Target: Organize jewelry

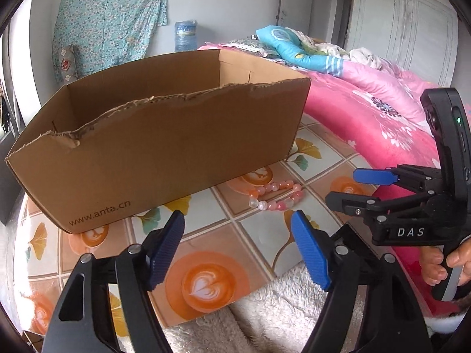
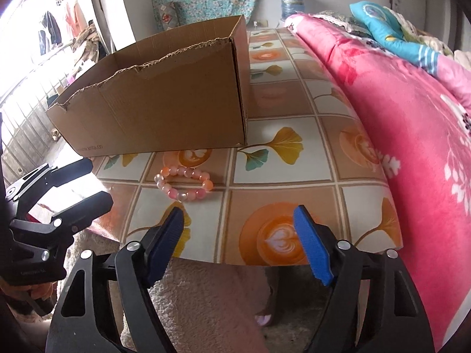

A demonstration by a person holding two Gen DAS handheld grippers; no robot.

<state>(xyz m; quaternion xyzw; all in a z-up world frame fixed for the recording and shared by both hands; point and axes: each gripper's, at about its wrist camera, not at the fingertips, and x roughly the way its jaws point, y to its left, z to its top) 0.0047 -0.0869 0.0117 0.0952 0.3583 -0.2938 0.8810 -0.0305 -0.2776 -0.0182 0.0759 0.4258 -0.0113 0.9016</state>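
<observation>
Bracelet [image 2: 184,184] of pink and orange beads lies flat on the table [image 2: 294,182] just before the cardboard box [image 2: 164,103], its loop seemingly stretched along the box front; left gripper [image 1: 237,250] and right gripper [image 2: 238,244] both gape, empty

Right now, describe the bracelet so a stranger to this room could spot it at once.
Find the open cardboard box standing on the tiled-pattern tablecloth beside the pink quilt. On the cloth just in front of the box's printed long side lies the bracelet. It is a single loop of glossy pink, peach and milky-white round beads, the only jewelry in sight.
</observation>
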